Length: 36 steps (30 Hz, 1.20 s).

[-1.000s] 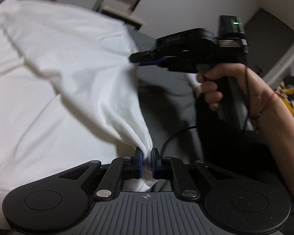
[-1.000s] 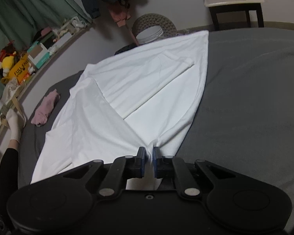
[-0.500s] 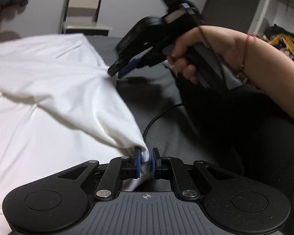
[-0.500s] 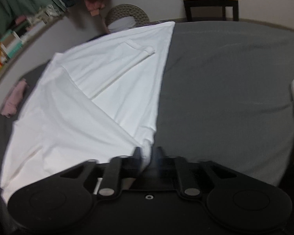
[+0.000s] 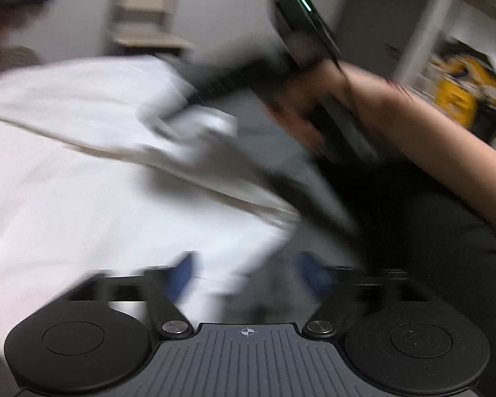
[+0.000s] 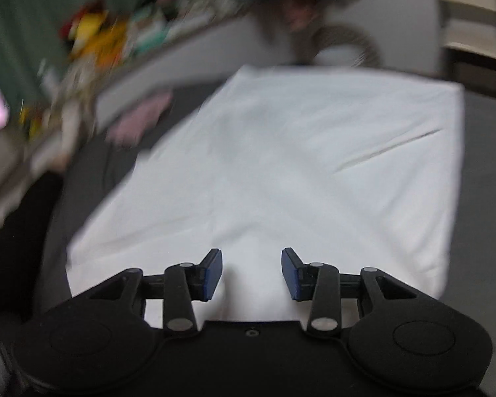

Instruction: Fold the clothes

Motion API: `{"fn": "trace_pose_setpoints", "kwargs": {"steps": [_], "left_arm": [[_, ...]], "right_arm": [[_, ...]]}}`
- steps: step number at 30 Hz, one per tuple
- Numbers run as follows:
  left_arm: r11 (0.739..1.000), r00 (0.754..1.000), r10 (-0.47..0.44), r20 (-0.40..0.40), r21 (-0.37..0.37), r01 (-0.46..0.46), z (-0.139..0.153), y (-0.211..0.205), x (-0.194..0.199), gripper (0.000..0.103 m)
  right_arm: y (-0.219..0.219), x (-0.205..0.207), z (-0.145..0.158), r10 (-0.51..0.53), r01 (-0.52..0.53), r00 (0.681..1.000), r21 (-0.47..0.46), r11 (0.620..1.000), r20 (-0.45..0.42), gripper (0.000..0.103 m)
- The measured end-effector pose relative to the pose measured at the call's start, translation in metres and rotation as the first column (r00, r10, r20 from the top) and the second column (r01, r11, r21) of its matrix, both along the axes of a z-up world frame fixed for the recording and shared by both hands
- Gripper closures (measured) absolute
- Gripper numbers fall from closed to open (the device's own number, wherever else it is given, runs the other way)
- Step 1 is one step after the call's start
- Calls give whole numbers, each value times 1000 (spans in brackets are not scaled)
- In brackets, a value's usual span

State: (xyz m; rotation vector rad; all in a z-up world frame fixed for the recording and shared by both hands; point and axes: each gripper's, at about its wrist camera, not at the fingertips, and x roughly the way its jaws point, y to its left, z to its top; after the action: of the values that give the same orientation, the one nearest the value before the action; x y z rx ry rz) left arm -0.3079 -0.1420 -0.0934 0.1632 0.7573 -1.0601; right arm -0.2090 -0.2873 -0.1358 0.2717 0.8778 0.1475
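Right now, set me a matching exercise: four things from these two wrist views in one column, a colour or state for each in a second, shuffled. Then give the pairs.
Things
1. right gripper
2. white garment
3. bed cover
4. small cloth by the far edge of the bed

Colour or state
A. dark grey
B. pink
C. open, blue pads apart
D. lying flat, folded over

Pairs: 1-C, 2-D, 3-A, 4-B. The left gripper is open too, though its view is badly blurred.
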Motion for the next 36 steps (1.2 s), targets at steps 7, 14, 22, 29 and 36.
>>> {"fn": "trace_pose_setpoints", "kwargs": {"steps": [7, 14, 22, 29, 36], "left_arm": [[970, 967, 123, 225, 179, -165, 15, 65, 46, 10], [864, 758, -388, 524, 493, 101, 32, 55, 25, 10], [650, 429, -716, 551, 750, 124, 4, 51, -2, 10], [555, 265, -815, 515, 826, 99, -16, 51, -12, 10], [510, 51, -859, 510, 860, -3, -43, 48, -11, 11]], "right_arm": [[31, -18, 12, 102, -98, 995, -149, 984, 20, 49], [166, -73, 29, 491, -427, 871, -517, 742, -15, 26], [244, -106, -21, 602, -589, 722, -761, 273, -342, 28], [242, -113, -31, 539, -556, 735, -821, 131, -412, 33], [231, -115, -47, 464, -469, 791, -882, 41, -399, 27]]}}
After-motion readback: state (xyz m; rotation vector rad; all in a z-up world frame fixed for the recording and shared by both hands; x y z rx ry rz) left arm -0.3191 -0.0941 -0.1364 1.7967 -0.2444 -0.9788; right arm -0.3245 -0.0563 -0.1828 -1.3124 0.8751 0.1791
